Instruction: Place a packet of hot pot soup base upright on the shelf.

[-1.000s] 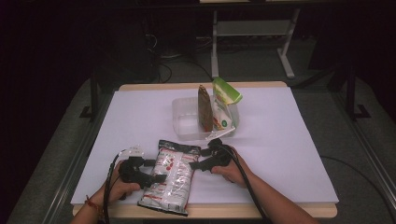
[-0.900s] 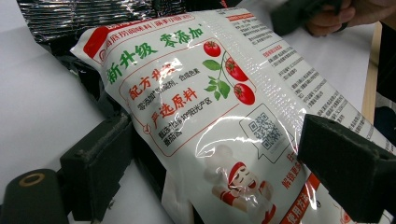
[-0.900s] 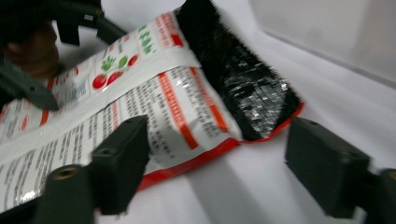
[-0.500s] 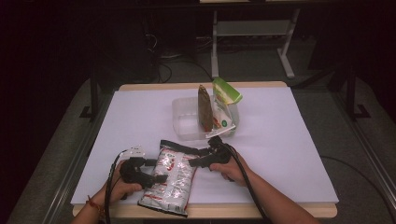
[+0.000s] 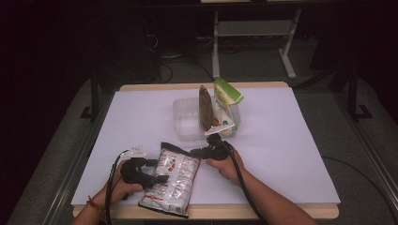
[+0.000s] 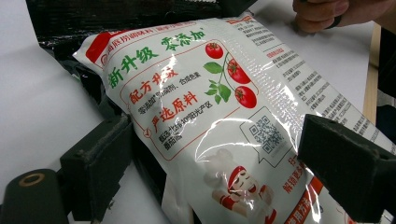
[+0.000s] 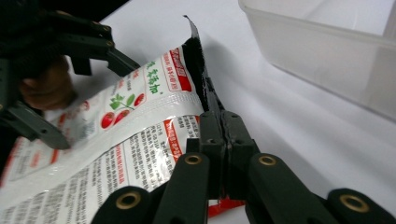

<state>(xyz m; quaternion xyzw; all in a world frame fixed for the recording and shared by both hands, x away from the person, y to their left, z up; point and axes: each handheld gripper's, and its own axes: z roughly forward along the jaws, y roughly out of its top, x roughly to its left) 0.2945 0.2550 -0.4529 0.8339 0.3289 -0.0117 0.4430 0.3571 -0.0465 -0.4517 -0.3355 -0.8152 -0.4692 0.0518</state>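
Tomato sauce pouch (image 5: 171, 182) lay near table's front edge; right tongs (image 5: 197, 152) just closed, pinching its black top edge; left tongs (image 5: 159, 178) straddled its side, spread.

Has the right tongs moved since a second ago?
Barely. The right tongs sits at the same spot just in front of the clear tub; its jaws have just closed on the sauce pouch's top edge.

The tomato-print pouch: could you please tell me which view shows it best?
The left gripper view: the pouch lies close, print legible. The right gripper view gives its pinched top edge; the high view shows it small.
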